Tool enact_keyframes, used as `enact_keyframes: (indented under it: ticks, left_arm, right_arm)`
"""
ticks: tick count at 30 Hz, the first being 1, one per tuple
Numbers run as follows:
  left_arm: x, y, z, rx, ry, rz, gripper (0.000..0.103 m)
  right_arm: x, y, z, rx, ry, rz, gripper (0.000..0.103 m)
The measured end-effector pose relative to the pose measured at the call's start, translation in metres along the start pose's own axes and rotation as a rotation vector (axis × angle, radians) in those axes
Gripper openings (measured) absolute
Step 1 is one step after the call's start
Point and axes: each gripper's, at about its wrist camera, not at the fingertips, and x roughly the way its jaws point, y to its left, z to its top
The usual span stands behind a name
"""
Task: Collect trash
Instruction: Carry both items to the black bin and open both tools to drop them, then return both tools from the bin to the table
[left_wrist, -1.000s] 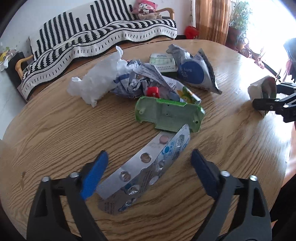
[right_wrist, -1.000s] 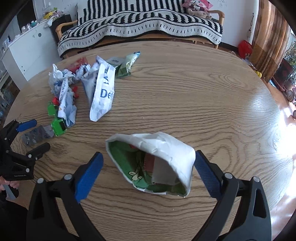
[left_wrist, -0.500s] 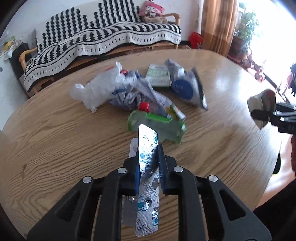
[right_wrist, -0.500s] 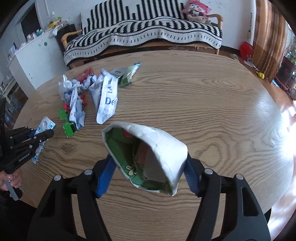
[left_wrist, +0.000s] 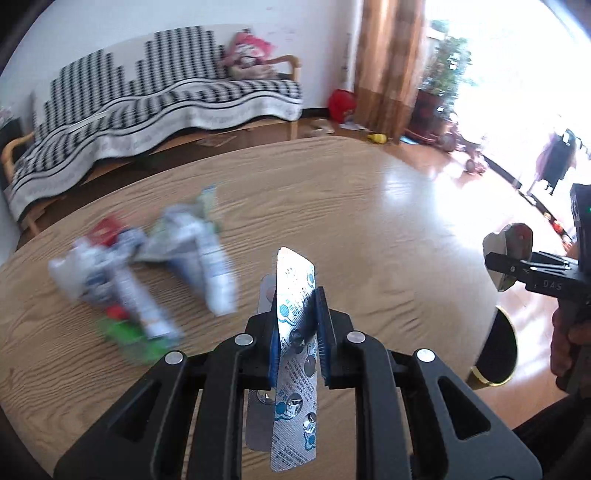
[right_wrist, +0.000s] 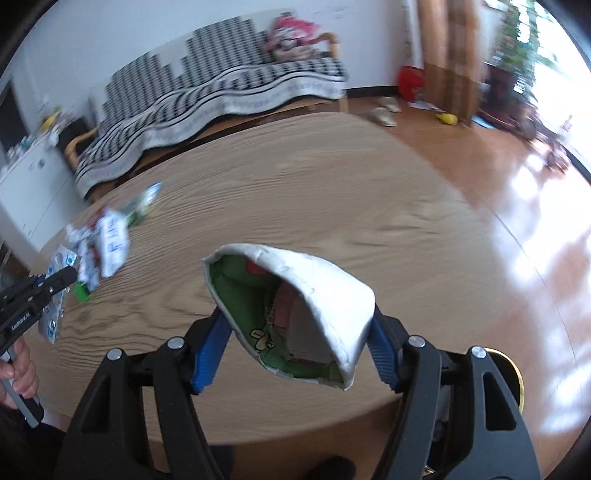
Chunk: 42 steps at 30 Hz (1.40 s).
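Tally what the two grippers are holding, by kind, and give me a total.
blister strips: 2, a printed one and a plain grey one behind it, in the left gripper
crumpled carton: 1, in the right gripper
Total: 3 held. The trash pile on the table is too blurred to count.

silver foil blister strip (left_wrist: 295, 332) printed with blue dots and lettering; white crumpled paper carton (right_wrist: 295, 314) with a green, red-marked inside; black grippers with blue finger pads (right_wrist: 208, 354); light brown wood-grain round table (left_wrist: 369, 229); black-and-white striped sofa throw (left_wrist: 147, 96); orange-brown curtain (left_wrist: 388, 62).
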Motion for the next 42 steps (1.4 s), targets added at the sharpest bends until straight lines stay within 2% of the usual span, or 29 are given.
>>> enact_keyframes:
  ticks: [4,7,13,16,21,25,33,35,37,38,42]
  left_arm:
    - [0.021,-0.067,0.012,0.050,0.006,-0.071,0.016]
    - [0.032,-0.127,0.018,0.092,0.005,-0.153,0.016]
    - [0.055,-0.230,0.009,0.185,0.035,-0.305,0.016]
    - [0.073,-0.278,-0.004,0.239,0.074,-0.373,0.016]
    - [0.100,-0.332,-0.024,0.293,0.157,-0.456,0.016]
    - [0.119,-0.356,-0.034,0.310,0.211,-0.493,0.016]
    - [0.138,-0.372,-0.038,0.328,0.242,-0.526,0.016]
    - [0.142,-0.374,-0.037,0.334,0.247,-0.523,0.021]
    - [0.142,-0.373,-0.036,0.330,0.247,-0.523,0.046]
    - [0.141,-0.373,-0.037,0.325,0.242,-0.522,0.053]
    - [0.137,-0.371,-0.031,0.309,0.221,-0.519,0.055]
  right_arm:
    - [-0.023,-0.069,-0.016,0.099,-0.023,-0.075,0.066]
    - [-0.039,-0.119,-0.032,0.168,-0.032,-0.122,0.066]
    - [-0.059,-0.207,-0.072,0.323,-0.019,-0.202,0.067]
    - [-0.062,-0.238,-0.090,0.386,0.002,-0.225,0.067]
    - [-0.066,-0.263,-0.110,0.444,0.022,-0.243,0.067]
    - [-0.069,-0.268,-0.118,0.456,0.025,-0.253,0.067]
    - [-0.067,-0.270,-0.115,0.457,0.026,-0.253,0.067]
    - [-0.067,-0.269,-0.115,0.456,0.024,-0.252,0.067]
    - [-0.067,-0.269,-0.116,0.458,0.025,-0.251,0.067]
    - [-0.067,-0.269,-0.116,0.458,0.025,-0.250,0.067]
    - [-0.063,-0.267,-0.115,0.453,0.039,-0.243,0.067]
